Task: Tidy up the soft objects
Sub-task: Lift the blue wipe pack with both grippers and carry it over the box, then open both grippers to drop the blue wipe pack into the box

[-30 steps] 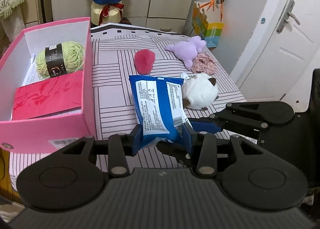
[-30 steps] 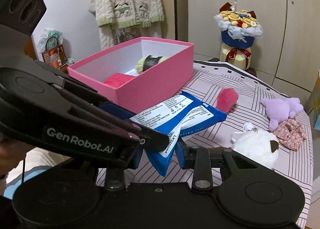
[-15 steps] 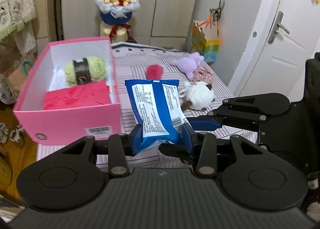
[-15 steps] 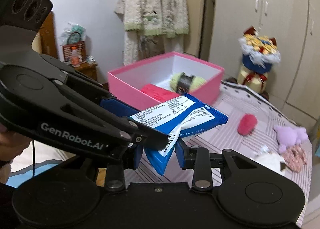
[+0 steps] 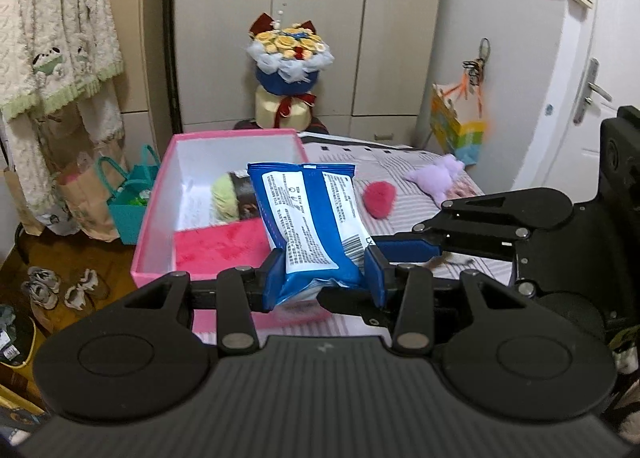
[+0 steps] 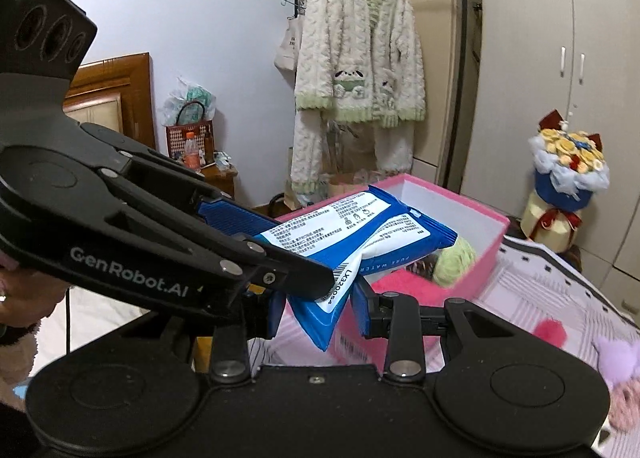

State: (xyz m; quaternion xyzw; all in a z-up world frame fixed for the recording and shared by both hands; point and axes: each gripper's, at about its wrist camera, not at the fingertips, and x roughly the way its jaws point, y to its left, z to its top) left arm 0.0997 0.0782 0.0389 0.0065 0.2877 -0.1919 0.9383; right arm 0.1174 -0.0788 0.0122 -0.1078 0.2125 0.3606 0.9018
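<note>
- Left wrist view looks forward and down, close over the pink box at frame centre.
- Right wrist view faces the same pink box, right of centre.

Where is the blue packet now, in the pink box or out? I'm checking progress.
Out: both grippers hold the blue packet in the air, in front of the pink box.

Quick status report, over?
Both grippers, left and right, shut on blue wipes pack. Pack held above pink box. Nothing in the way.

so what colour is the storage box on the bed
Pink outside, white inside; the storage box shows best in the left wrist view.
</note>
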